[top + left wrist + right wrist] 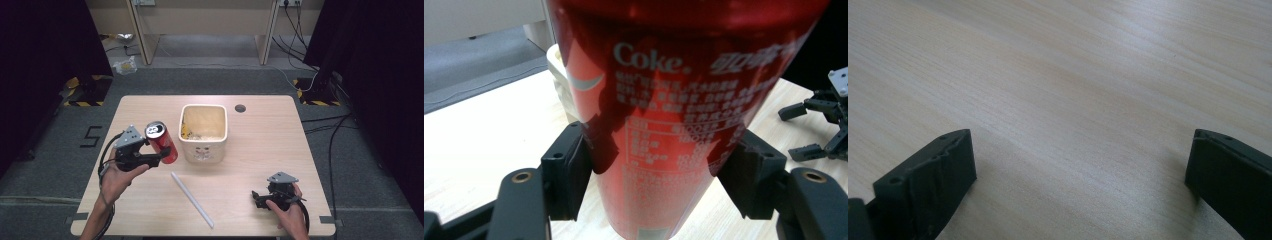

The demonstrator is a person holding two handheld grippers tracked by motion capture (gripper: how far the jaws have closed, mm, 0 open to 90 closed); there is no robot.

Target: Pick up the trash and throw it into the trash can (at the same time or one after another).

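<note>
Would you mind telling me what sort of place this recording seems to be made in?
Probably an indoor lab or data-recording workspace. A light wooden table stands on grey carpet between black curtains, with hazard-striped stand bases, cables across the floor, and desk legs at the back.

"Coke." on the red can (674,100); "5" on the floor (91,136)

The high view is looking forward and down over the whole tabletop (260,150). The left gripper view is sitting very close behind a red Coke can (674,110), facing across the tabletop toward the other tongs (819,125). The right gripper view is skimming low over bare tabletop.
</note>
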